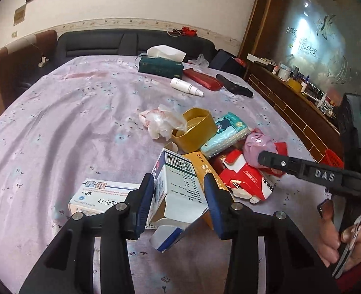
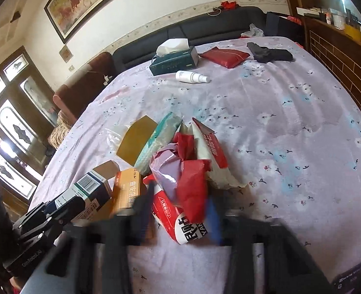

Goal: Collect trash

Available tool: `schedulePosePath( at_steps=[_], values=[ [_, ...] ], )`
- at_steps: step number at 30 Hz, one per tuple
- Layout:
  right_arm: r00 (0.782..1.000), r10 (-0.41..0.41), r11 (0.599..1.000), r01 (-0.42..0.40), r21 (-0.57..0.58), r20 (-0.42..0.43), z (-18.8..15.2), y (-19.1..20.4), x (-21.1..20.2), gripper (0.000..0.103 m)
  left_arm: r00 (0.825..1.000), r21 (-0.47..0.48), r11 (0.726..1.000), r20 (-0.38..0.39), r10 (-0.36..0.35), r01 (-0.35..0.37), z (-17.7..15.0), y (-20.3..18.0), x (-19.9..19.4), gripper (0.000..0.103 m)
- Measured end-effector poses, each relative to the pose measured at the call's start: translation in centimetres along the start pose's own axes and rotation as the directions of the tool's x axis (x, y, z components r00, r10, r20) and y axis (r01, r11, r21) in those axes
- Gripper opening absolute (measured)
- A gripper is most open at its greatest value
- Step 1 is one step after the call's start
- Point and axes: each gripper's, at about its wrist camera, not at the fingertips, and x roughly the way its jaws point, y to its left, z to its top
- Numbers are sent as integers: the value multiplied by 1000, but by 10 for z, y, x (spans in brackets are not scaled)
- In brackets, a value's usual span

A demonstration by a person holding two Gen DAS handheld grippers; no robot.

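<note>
Over littered tablecloth, both grippers angled downward.

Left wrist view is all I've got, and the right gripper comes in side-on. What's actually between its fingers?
Observer: In the right wrist view, the right gripper has one finger on each side of the red-and-white packet. The fingers are blurred, but it looks clamped.
Operator: Anything hidden behind the purple wrapper?
Observer: Yes. Behind the purple wrapper lies a white pack with a red band, torn open at its near end.
Operator: How does my left gripper look from there?
Observer: The left gripper comes in low from the left, gripping the barcode box.
</note>
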Motion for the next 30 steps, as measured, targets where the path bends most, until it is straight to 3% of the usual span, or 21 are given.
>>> schedulePosePath(
  at_steps=[2, 10, 12, 13, 14, 19, 26, 30],
  values=[
    [1000, -18, 1000, 18, -24, 20, -3, 5, -6, 18, 1000, -9, 1000, -11, 2, -2, 1, 2, 2, 55],
    [996, 32, 998, -27, -64, 82, -24, 11, -51, 16, 996, 5, 997, -55, 71, -71, 7, 1, 24, 56],
    [995, 47, 997, -40, -73, 91, -31, 11, -61, 16, 995, -7, 997, -67, 72, -73, 7, 5, 32, 48],
    [994, 50, 996, -43, -75, 95, -34, 10, -64, 16, 994, -14, 997, -75, 75, -77, 7, 7, 35, 36],
    [994, 53, 996, -46, -75, 100, -37, 9, -68, 16, 994, -22, 997, -81, 77, -79, 6, 9, 39, 33],
    [992, 40, 997, -32, -74, 121, -49, 6, -77, 16, 998, -54, 997, -32, 61, -63, 1, 9, 25, 33],
    [988, 20, 998, -10, -69, 151, -58, 3, -88, 16, 991, 33, 998, 124, 49, -53, -11, -31, -23, 33],
    [987, 8, 998, 3, -68, 158, -63, 1, -94, 16, 992, 72, 997, 128, 13, -22, -17, -52, -29, 33]
  ],
)
